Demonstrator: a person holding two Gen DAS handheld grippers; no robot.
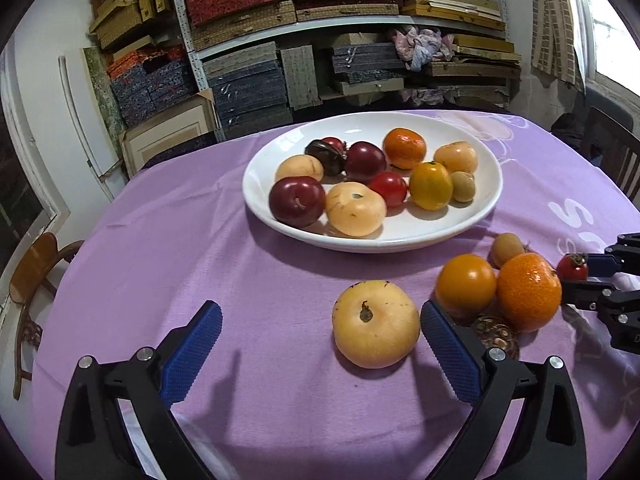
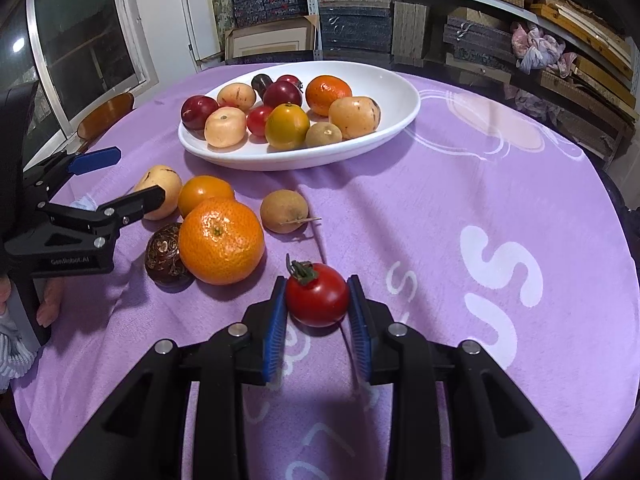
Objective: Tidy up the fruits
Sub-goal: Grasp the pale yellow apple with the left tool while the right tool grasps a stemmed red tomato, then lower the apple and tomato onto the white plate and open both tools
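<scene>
Purple tablecloth (image 1: pixel 200 248); shelves (image 1: pixel 340 24) stacked with boxes behind; wooden chair (image 1: pixel 32 272) beside table.

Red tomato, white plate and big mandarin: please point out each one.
red tomato (image 2: pixel 317 295), right wrist view, on its front skin.
white plate (image 2: pixel 400 96), right wrist view, on its bare inner wall.
big mandarin (image 2: pixel 221 240), right wrist view, on its peel.

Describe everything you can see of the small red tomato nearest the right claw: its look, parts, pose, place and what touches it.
The small red tomato is round, glossy and smooth-skinned, with a dried green-brown calyx and short stem on top, tilted toward the left of the view. It sits on the purple tablecloth, apart from the other loose fruit. The right claw is shut on it, a blue ribbed pad pressing each side. It looks whole and unbruised.
</scene>
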